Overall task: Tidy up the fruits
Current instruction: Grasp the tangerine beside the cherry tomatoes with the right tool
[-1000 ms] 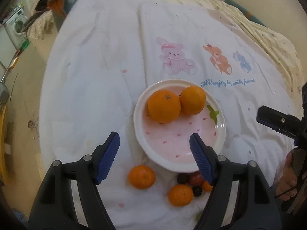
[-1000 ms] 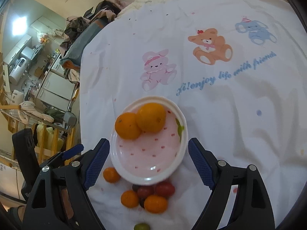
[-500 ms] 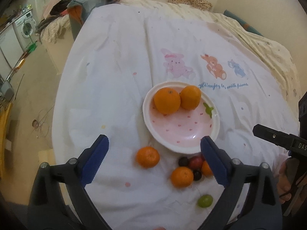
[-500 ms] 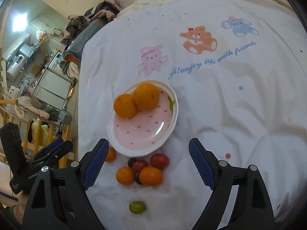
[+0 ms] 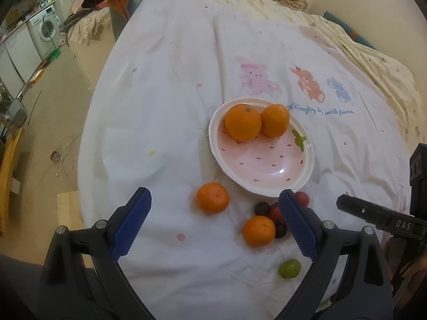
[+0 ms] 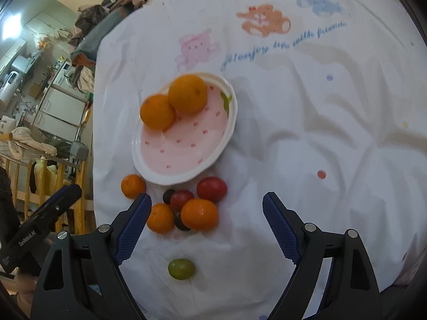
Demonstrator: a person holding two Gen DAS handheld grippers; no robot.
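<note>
Both grippers sit farther back from the plate (image 5: pixel 217 144) than before; the left gripper (image 5: pixel 213 222) has just spread wide, the right gripper (image 6: pixel 206 225) gapes empty.

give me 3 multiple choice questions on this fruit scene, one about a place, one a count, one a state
1. Where does the green grape lie?
A. on the plate
B. on the cloth, apart from the other fruit
C. between gripper pads

2. How many oranges sit on the pink plate?
A. one
B. two
C. four

3. How does the right gripper stand?
A. open, holding nothing
B. shut on a tomato
C. shut on the plate rim

Key: 1 B, it lies alone nearest the camera. 2 B, a pair sits touching at the plate's far side. 3 A, its pads stand wide apart above the cloth.
</note>
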